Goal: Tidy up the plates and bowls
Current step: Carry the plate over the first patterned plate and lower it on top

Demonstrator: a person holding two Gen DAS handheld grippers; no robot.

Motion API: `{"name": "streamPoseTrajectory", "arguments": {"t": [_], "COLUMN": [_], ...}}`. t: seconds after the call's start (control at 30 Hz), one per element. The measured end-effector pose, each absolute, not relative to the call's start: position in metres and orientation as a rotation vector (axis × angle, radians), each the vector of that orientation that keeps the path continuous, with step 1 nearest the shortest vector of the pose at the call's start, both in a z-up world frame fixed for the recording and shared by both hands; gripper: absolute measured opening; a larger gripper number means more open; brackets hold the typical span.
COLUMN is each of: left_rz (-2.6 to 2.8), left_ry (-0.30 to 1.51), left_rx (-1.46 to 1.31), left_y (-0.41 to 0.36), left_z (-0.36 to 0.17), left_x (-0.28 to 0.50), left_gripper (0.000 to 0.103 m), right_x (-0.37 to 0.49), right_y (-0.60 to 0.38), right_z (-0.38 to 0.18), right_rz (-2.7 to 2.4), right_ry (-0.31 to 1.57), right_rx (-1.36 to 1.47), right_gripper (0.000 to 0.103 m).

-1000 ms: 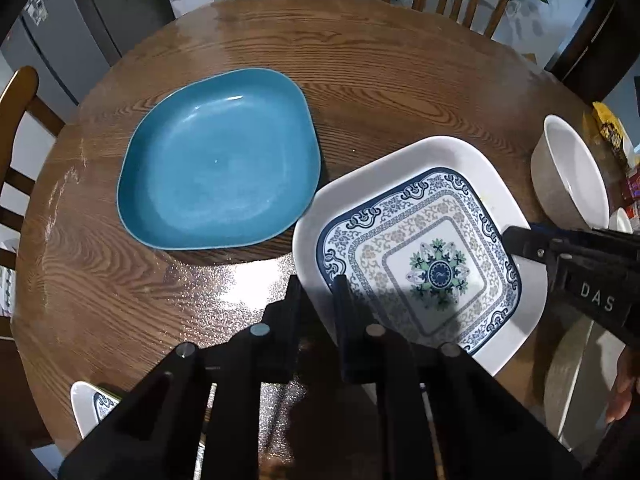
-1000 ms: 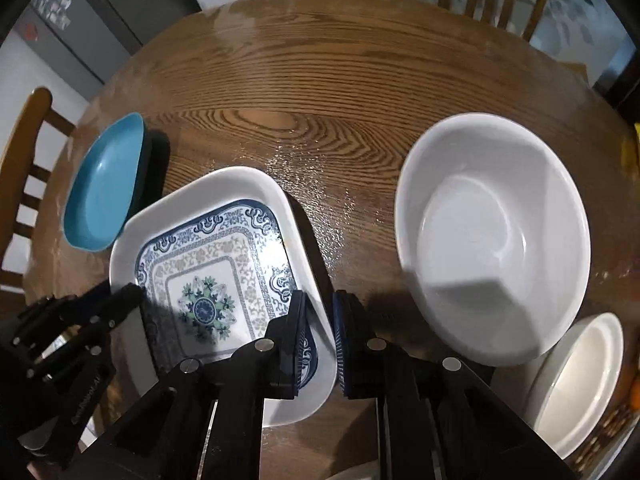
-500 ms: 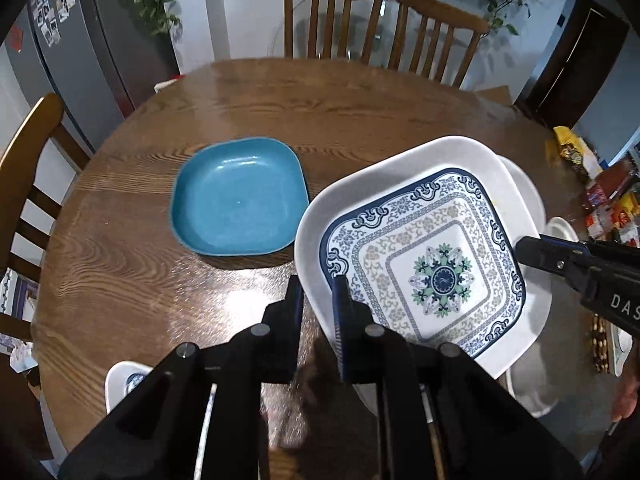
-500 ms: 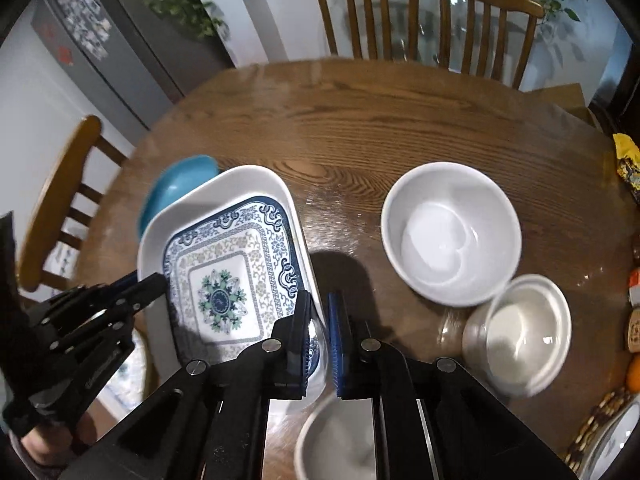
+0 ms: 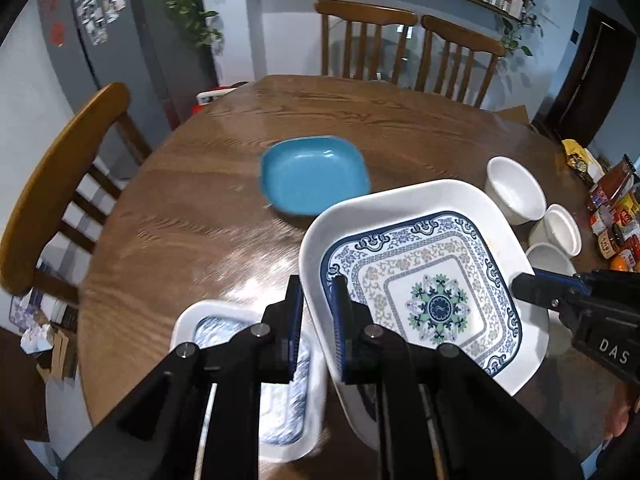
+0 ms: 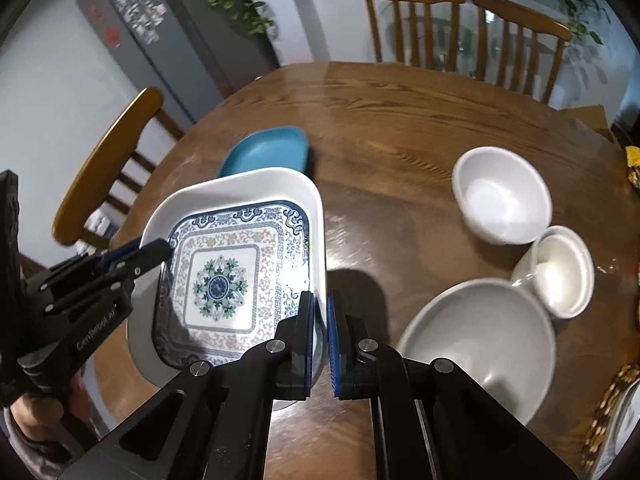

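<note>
Both grippers hold a square white plate with a blue floral pattern (image 5: 424,280) well above the round wooden table (image 5: 200,208). My left gripper (image 5: 318,312) is shut on the plate's left rim. My right gripper (image 6: 319,328) is shut on its right rim; the plate also shows in the right wrist view (image 6: 232,264). A blue square plate (image 5: 314,174) lies on the table beyond. A second patterned plate (image 5: 248,376) lies below, near the front edge. White bowls (image 6: 502,194) (image 6: 478,340) and a small white cup (image 6: 560,270) stand on the right.
Wooden chairs stand at the far side (image 5: 404,44) and at the left (image 5: 60,184). Bottles and jars (image 5: 616,216) crowd the table's right edge. A grey fridge (image 6: 160,32) stands at the back left.
Both grippers have lifted the patterned plate high off the table and pulled back; the blue plate and bowls look smaller. A second patterned plate has come into view below.
</note>
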State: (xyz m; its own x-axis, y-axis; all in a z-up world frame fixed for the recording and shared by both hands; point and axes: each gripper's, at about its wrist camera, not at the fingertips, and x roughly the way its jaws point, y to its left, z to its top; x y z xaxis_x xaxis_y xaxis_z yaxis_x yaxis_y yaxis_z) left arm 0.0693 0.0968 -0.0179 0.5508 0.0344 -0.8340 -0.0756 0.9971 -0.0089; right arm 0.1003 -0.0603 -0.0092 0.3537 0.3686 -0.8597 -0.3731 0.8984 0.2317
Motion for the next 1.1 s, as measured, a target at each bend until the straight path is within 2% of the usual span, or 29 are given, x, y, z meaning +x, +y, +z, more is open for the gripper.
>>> {"name": "streamPoseTrajectory", "arguments": {"t": [0.6, 1.1], "left_rz": [0.275, 0.24], "left_ry": [1.036, 1.172], "left_rx": [-0.023, 0.051], "left_y": [0.191, 0.202], "left_z": [-0.041, -0.087], "left_x": [0.029, 0.049], "left_gripper": [0.011, 0.011], "right_x": [0.059, 0.05], "right_y": [0.048, 0.064], "right_z": [-0.052, -0.091], "right_rz": [0.695, 0.672], "right_ry": [1.231, 1.348], "right_rx": [-0.016, 0.037], "right_gripper": [0.008, 0.008]}}
